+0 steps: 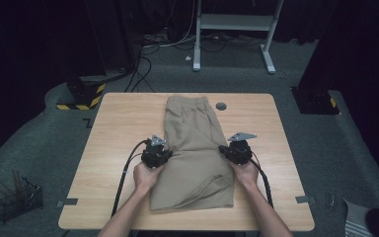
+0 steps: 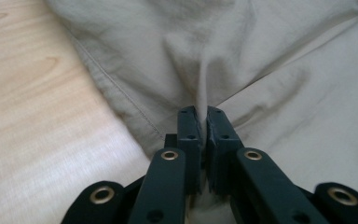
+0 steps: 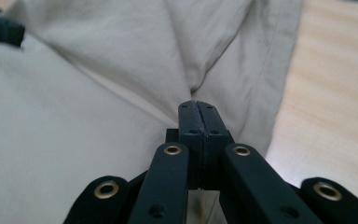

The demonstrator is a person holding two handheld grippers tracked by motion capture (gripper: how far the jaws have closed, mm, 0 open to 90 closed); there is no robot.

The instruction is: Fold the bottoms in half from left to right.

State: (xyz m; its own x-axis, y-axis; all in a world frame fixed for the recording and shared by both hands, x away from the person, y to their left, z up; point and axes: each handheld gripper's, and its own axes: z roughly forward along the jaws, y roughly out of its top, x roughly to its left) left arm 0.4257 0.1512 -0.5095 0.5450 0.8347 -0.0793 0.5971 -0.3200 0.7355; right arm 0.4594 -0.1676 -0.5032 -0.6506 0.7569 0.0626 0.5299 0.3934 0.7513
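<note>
The khaki shorts (image 1: 196, 148) lie flat along the middle of the wooden table (image 1: 118, 128), waistband at the far end and leg hems at the near edge, folded lengthwise so one leg lies on the other. Each side edge is pinched about halfway down its length: the left gripper (image 1: 164, 149) is clenched on a raised ridge of cloth at the left seam, seen in the left gripper view as a thin pleat standing between the closed jaws (image 2: 203, 122), and the right gripper (image 1: 228, 149) is clamped just as tight on the fold at the right edge (image 3: 198, 112). The step in hand looks like a crosswise fold, carrying one half over the other. To do it well, both hands should lift together and level, keeping the cloth taut between them so the layers do not slip or bunch, then lay the edges squarely in line before letting go. A small grey disc (image 1: 221, 105) sits just beside the waistband on the right, clear of the fold.
</note>
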